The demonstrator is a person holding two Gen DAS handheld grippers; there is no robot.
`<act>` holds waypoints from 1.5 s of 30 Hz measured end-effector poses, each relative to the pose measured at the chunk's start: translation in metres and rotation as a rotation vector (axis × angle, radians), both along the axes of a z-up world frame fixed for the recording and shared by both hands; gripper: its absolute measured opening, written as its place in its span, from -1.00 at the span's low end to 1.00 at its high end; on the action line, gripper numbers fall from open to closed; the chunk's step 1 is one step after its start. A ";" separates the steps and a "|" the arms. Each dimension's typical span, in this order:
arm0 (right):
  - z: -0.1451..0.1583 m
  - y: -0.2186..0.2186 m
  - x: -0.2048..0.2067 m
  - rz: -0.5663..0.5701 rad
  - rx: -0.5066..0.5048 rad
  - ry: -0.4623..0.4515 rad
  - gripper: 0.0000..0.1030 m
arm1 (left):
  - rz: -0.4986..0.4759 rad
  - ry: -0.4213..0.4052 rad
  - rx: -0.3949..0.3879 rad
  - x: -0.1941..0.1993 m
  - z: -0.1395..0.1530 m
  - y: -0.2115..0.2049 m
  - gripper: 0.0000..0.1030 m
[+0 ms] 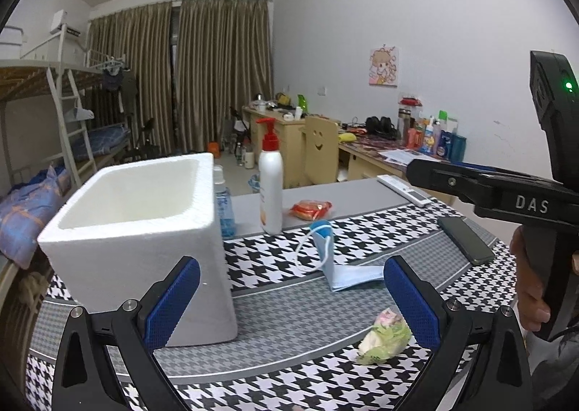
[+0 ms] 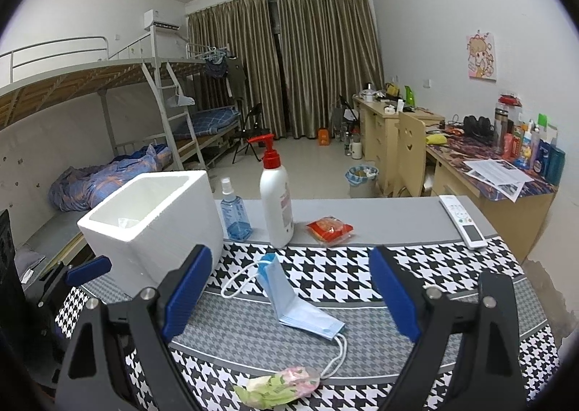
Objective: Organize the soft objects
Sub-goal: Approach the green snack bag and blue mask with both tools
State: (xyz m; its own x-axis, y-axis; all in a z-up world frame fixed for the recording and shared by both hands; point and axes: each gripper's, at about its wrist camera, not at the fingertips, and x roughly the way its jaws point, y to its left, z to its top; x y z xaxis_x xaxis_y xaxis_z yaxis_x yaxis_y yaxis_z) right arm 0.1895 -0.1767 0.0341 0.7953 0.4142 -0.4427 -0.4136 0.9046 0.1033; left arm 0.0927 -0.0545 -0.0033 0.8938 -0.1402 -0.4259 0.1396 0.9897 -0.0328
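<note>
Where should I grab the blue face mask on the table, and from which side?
Take the blue face mask by its raised folded half, coming from above. That half stands up off the cloth while the other lies flat, so pads can close across it. Avoid the thin ear loops.

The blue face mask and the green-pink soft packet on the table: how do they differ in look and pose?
The blue face mask is plain light blue, folded, with one half standing up; the green-pink packet is patterned, crumpled and lies flat. The mask has white ear loops; the packet has none. The packet lies nearer the camera. Both rest on the houndstooth cloth, outside the white foam box.
</note>
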 end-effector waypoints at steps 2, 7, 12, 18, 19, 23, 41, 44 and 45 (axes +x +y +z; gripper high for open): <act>-0.001 -0.002 0.002 -0.008 0.000 0.003 0.78 | -0.014 0.008 0.001 0.001 -0.001 -0.002 0.98; -0.005 -0.006 0.006 -0.019 0.004 0.015 0.78 | -0.043 0.022 0.006 0.001 -0.007 -0.009 0.98; -0.009 -0.009 0.008 -0.023 -0.005 0.027 0.78 | -0.058 0.042 0.009 0.004 -0.015 -0.016 0.98; -0.013 -0.011 0.013 -0.026 -0.015 0.046 0.78 | -0.080 0.070 0.007 0.005 -0.021 -0.024 0.98; -0.014 -0.010 0.013 -0.025 -0.016 0.049 0.78 | -0.084 0.076 0.008 0.005 -0.023 -0.026 0.98; -0.019 -0.010 0.016 -0.018 -0.025 0.064 0.78 | -0.077 0.086 0.010 0.005 -0.027 -0.030 0.98; -0.040 -0.022 0.029 0.018 -0.056 0.125 0.78 | -0.105 0.165 -0.003 0.006 -0.053 -0.056 0.98; -0.045 -0.026 0.032 0.027 -0.055 0.138 0.78 | -0.118 0.184 -0.007 0.008 -0.058 -0.062 0.98; -0.047 -0.027 0.033 0.030 -0.056 0.143 0.78 | -0.121 0.190 -0.008 0.009 -0.059 -0.064 0.98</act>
